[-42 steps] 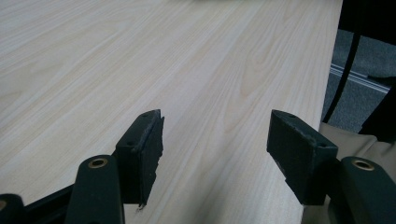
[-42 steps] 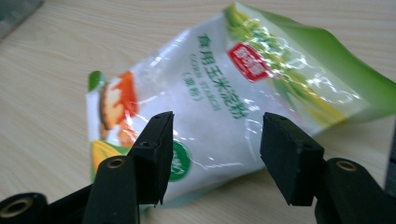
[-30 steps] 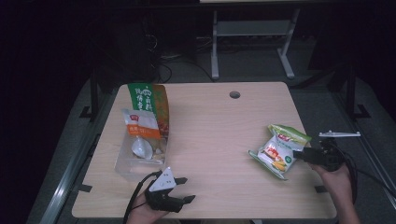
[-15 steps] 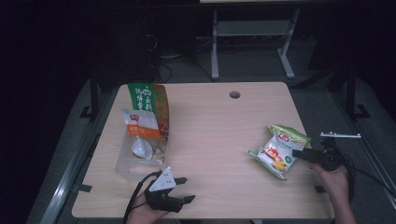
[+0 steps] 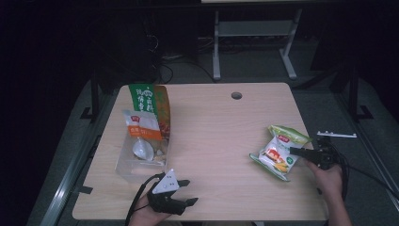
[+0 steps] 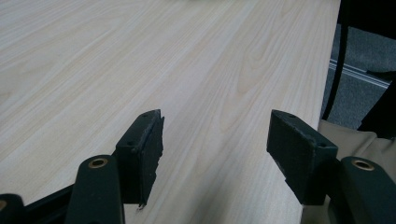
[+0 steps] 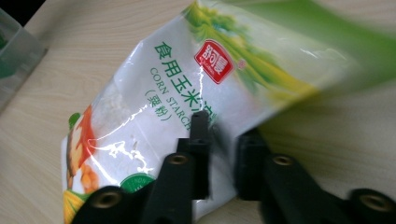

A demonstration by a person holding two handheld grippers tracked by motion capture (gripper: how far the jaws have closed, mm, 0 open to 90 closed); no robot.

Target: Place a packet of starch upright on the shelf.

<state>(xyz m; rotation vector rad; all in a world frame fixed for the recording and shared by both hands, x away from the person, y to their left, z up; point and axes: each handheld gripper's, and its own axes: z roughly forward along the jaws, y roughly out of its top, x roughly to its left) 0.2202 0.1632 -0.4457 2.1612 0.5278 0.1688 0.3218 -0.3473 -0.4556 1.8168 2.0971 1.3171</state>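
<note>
While pinched, corn starch bag point(image 7: 177, 88) tilted, long axis diagonal

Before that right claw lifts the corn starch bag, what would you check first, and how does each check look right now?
1. Right gripper closed on the corn starch bag: ok; its jaws have just been closing, with the bag's edge between them.
2. Grip firm enough to lift: cannot tell; only a thin edge is pinched.
3. Bag free of other things on the table: ok, nothing touches it.
4. Left gripper out of the way: ok, open and empty at the near edge.
5. Clear bin has room: cannot tell; two pouches and a spoon already sit there.
</note>
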